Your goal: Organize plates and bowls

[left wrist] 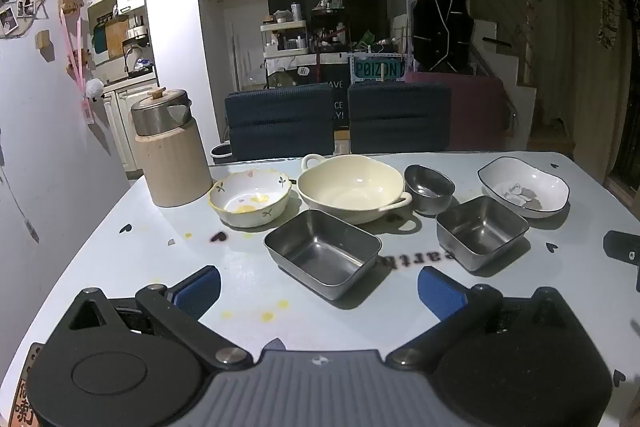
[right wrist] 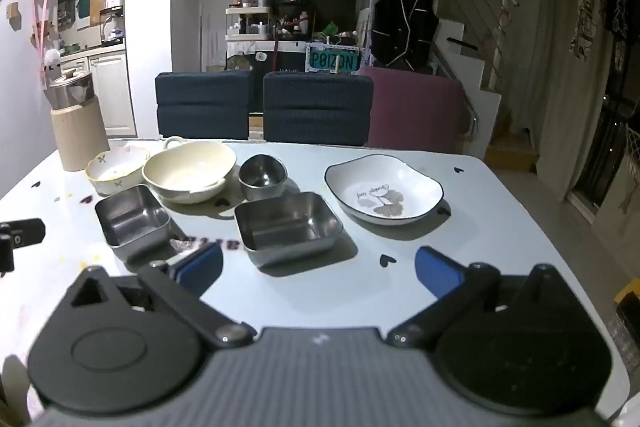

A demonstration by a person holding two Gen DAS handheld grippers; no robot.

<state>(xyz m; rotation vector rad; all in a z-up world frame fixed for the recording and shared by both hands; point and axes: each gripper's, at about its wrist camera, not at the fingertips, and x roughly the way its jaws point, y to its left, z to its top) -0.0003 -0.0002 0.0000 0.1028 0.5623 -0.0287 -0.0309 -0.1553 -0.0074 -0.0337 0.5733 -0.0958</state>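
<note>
Dishes sit in a loose cluster on the pale tabletop (left wrist: 120,267), all apart from one another or nearly so. In the left wrist view, a cream two-handled bowl (left wrist: 352,187) holds the middle. At its 9 o'clock stands a scalloped floral bowl (left wrist: 250,197), and at its 3 o'clock a small round steel bowl (left wrist: 429,187). A rectangular steel tray (left wrist: 322,253) lies at the cream bowl's 6 o'clock, closest to the camera. A second steel tray (left wrist: 482,231) lies at the round steel bowl's 5 o'clock. A white dish with a dark rim (left wrist: 523,189) rests at the second tray's 1 o'clock, near the tabletop's right side. A wooden canister with a metal lid (left wrist: 168,151) stands at the floral bowl's 10 o'clock.

The left gripper (left wrist: 318,293) hovers low over the tabletop with its blue pads (left wrist: 200,291) spread wide and nothing between them. The right gripper (right wrist: 318,273) is likewise spread wide and empty. In its view the second steel tray sits just ahead at 12 o'clock. Two dark blue chairs (left wrist: 280,119) stand behind the tabletop.
</note>
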